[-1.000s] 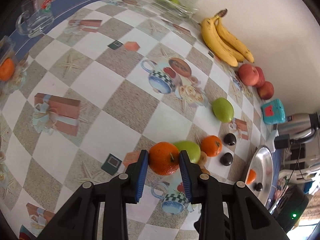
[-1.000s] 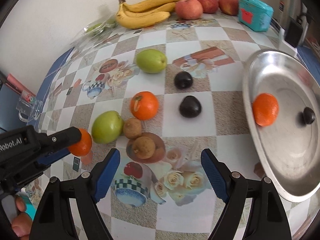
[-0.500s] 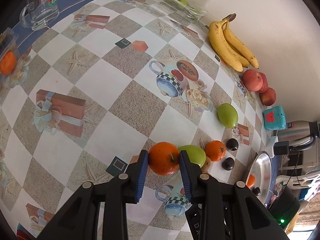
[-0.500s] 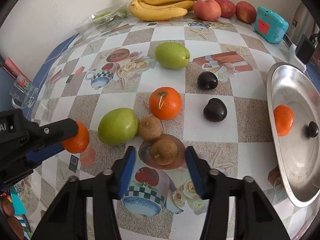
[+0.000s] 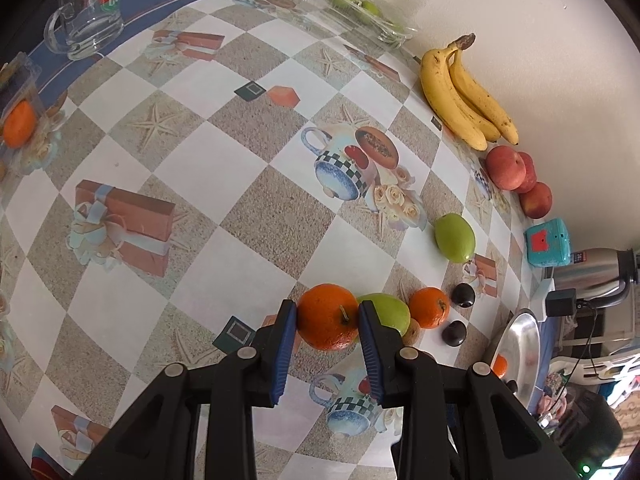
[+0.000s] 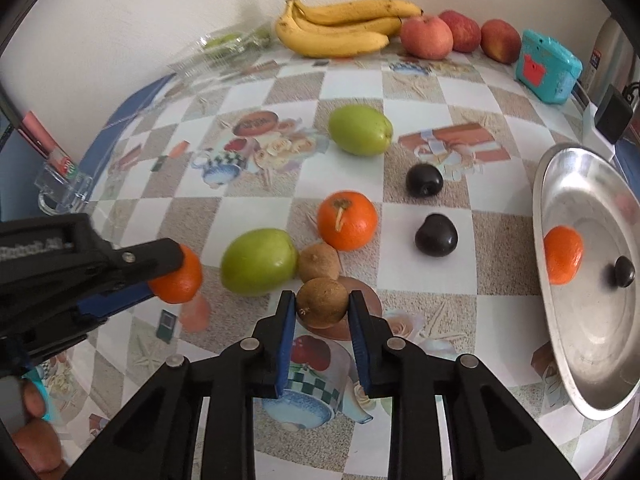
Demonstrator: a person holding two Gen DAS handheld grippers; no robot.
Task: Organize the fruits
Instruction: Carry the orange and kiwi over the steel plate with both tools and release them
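Left tongs (image 5: 327,314) clenched on an orange (image 5: 328,316), held just beside a green apple (image 5: 387,312) over the checkered counter (image 5: 248,208). Right tongs (image 6: 322,304) clamped around a brown kiwi (image 6: 322,302), next to a second kiwi (image 6: 320,261). Near these, another orange (image 6: 347,221), two dark plums (image 6: 436,235) and a further green apple (image 6: 360,130). On the steel tray (image 6: 592,360) at right, an orange and a plum. Bananas (image 6: 340,26) and red apples (image 6: 427,36) along the wall.
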